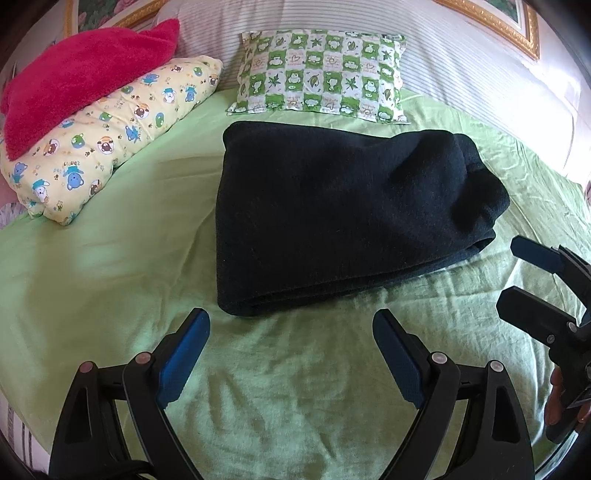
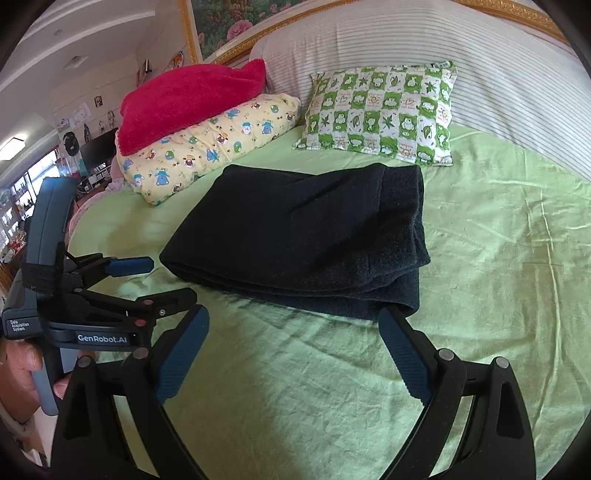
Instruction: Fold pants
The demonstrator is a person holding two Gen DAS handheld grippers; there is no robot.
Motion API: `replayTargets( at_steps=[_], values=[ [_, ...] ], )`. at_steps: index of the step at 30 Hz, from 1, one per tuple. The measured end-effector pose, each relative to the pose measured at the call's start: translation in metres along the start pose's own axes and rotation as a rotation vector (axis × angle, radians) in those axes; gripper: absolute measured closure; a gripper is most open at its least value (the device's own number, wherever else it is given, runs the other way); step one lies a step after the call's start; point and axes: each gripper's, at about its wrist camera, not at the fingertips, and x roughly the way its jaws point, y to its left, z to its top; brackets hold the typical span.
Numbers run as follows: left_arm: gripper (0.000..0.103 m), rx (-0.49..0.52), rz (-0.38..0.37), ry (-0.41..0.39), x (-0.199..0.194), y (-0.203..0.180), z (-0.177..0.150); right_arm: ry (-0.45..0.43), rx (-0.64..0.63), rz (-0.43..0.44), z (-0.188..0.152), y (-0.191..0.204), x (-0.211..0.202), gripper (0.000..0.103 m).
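Pants (image 1: 332,206) lie folded before pillows (image 1: 321,74); both grippers' fingers (image 1: 184,354) spread, empty.

Bed: you face a wrinkled green sheet (image 2: 480,258) with a striped headboard cushion (image 2: 480,55) behind it.
Wall: a gold-framed floral painting (image 2: 221,22) hangs above the bed.
Left: shelves (image 2: 14,206) and a ceiling light (image 2: 13,142) show beyond.
Light: bright daylight.

Framed painting (image 2: 236,22) cut off above
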Motion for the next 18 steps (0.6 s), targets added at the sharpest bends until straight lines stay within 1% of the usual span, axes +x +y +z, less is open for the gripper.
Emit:
replayTargets(
  at_steps=[4,12,18],
  values=[
    [0.012,0.006,0.007,-0.010,0.002,0.000,-0.001,-0.021,-0.002,-0.007,-0.002,0.000,0.002,0.010],
    [0.012,0.001,0.037,-0.015,0.004,0.001,0.002,-0.020,0.013,-0.013,-0.003,-0.005,0.011,0.010],
    [0.012,-0.002,0.036,-0.016,0.005,0.000,0.002,-0.016,0.011,-0.013,-0.003,-0.005,0.013,0.010]
  ],
)
